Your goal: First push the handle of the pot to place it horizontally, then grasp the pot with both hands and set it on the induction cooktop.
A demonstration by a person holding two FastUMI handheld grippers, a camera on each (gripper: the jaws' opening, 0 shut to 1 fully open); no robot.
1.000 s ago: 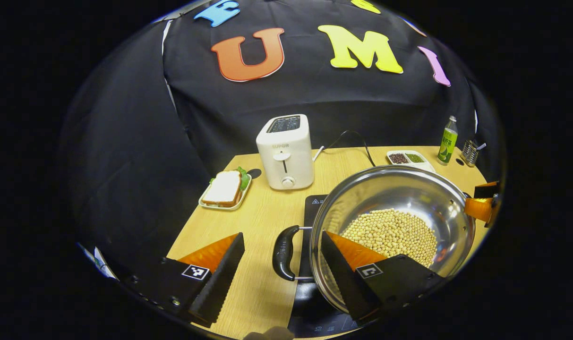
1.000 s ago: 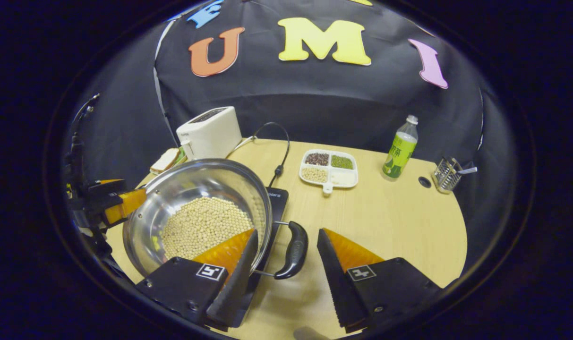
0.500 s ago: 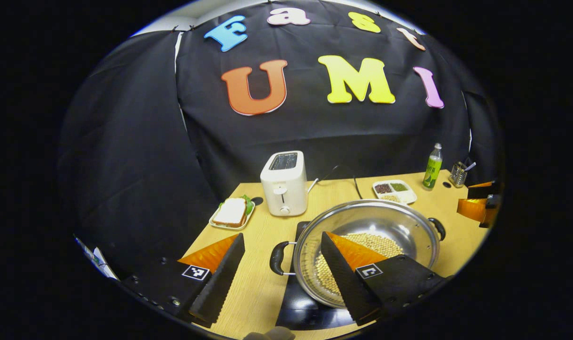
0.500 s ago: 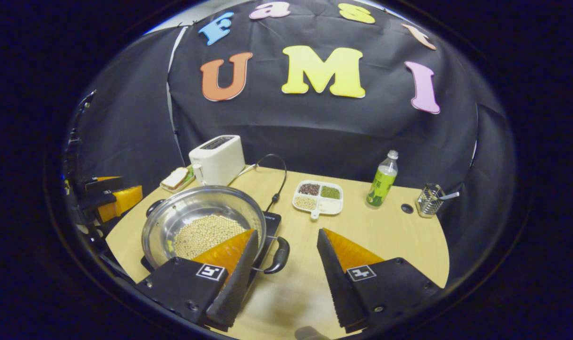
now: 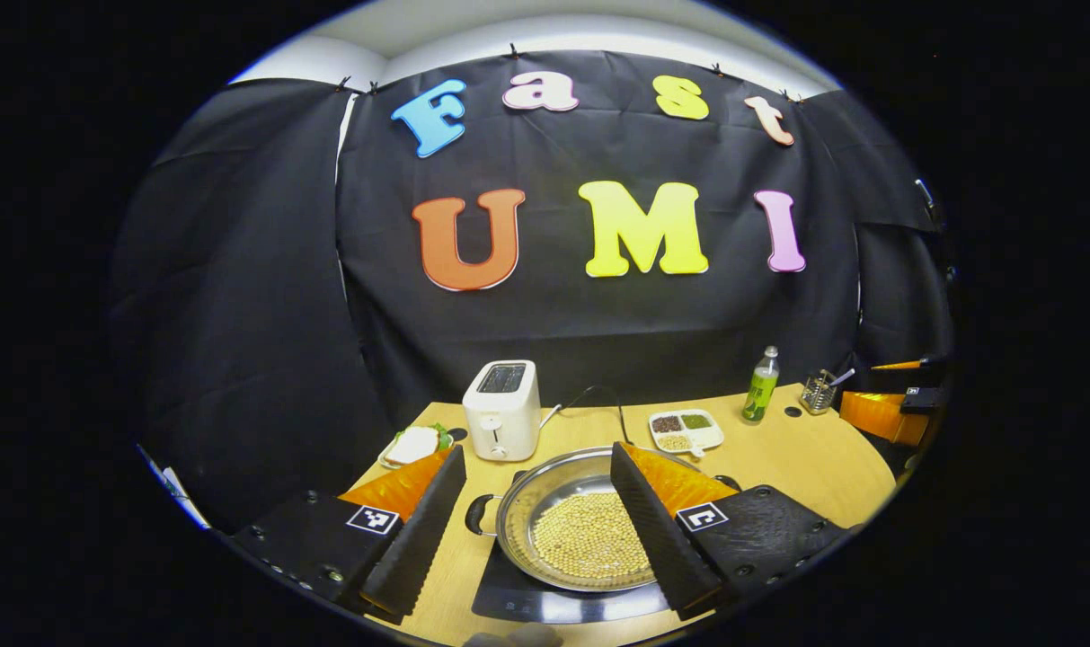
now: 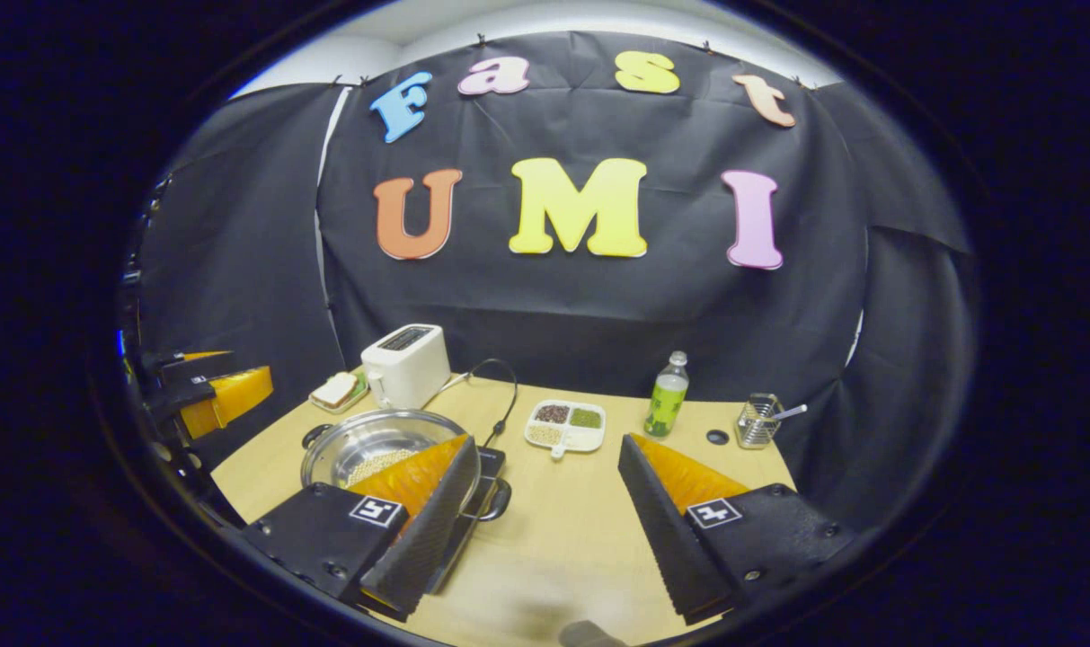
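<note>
- Sitting flat on the induction cooktop (image 5: 518,600), handles out to the sides: the pot (image 5: 573,532), task looking finished.
- Keeping clear of the pot's rim, so nothing gets nudged.
- Hovering above the table (image 6: 589,530), both wide open, empty: left gripper (image 5: 537,530), right gripper (image 6: 545,530).

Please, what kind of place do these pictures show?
It looks like a staged kitchen table inside a recording booth, not a real kitchen. A pot of beans sits on an induction cooktop, with a toaster and a divided dish nearby.
</note>
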